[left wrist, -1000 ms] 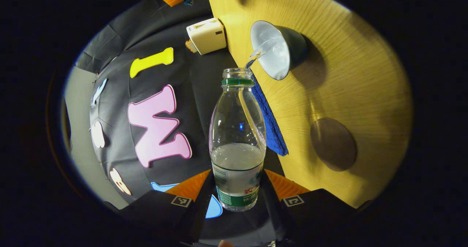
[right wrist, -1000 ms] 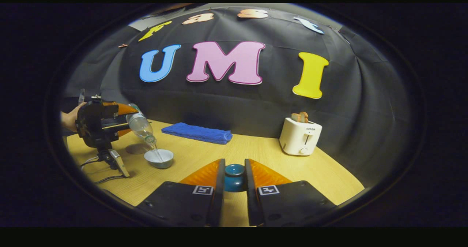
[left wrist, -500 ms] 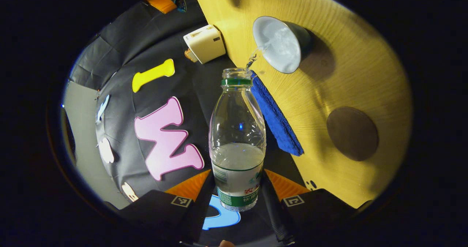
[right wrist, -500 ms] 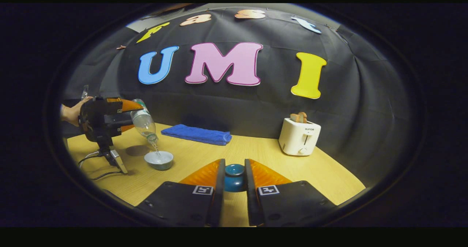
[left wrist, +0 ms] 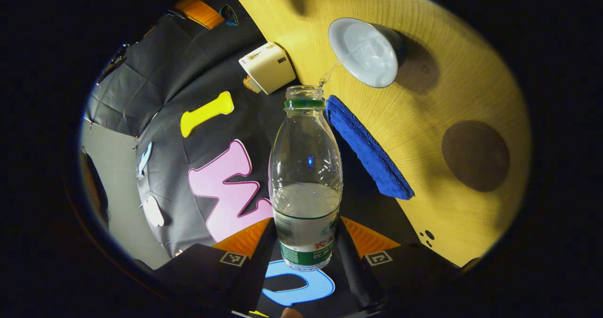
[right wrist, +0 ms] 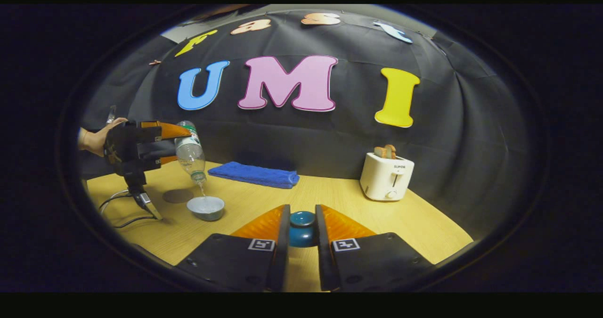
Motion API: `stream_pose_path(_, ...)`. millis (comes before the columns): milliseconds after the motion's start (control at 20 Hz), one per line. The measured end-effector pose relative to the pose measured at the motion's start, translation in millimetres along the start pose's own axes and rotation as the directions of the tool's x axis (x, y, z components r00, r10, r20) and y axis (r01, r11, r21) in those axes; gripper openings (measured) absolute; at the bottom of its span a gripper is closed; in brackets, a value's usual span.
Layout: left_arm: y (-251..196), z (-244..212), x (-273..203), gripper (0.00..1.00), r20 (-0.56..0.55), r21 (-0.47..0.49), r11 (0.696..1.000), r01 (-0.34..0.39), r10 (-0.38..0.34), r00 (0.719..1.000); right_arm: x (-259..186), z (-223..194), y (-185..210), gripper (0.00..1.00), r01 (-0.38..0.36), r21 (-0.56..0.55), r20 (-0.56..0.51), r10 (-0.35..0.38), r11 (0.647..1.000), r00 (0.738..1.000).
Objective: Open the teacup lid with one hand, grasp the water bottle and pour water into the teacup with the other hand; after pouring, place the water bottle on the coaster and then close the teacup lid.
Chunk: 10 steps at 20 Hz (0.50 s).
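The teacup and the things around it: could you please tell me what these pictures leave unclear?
- Teacup: water level, too small in the right gripper view; glare in the left gripper view.
- Lid: its lower part, hidden between the right tongs.
- Bottle: its base, hidden by the left tongs.

Clear plastic water bottle (left wrist: 305,176) shows a green neck ring and a white-and-green label with red marks. Pale grey-white round teacup (left wrist: 363,52) sits dark on its outside. Yellow wood-grain counter (left wrist: 438,92) carries a round dark-brown coaster (left wrist: 475,156), a deep-blue folded towel (left wrist: 367,148) and a cream-white toaster (right wrist: 387,175). Glossy teal teacup lid (right wrist: 302,228) gleams.
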<state>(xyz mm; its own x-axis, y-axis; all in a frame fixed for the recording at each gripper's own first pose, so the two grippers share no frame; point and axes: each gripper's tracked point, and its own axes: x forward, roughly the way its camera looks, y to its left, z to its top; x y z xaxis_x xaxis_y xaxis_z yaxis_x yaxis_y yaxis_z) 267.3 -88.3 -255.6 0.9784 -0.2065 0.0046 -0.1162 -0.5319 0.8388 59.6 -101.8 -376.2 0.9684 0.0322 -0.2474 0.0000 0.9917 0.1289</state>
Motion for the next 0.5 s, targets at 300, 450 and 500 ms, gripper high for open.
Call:
stream_pose_path(300,4.1,-0.7,3.9,0.76,0.013,0.024,1.000,-0.014,0.014,1.000,0.5,2.4,0.8,0.33,-0.004,0.001,0.005,0.004,1.000,1.000)
stream_pose_path(450,6.1,-1.1,3.0,0.76,0.013,0.023,0.999,-0.024,0.024,1.000,1.6,2.9,2.1,0.27,-0.003,0.001,0.006,0.003,1.000,1.000)
stream_pose_path(500,5.5,-0.5,3.8,0.76,0.013,0.022,0.999,-0.024,0.023,1.000,1.6,2.6,2.7,0.27,-0.002,0.000,0.006,0.002,1.000,1.000)
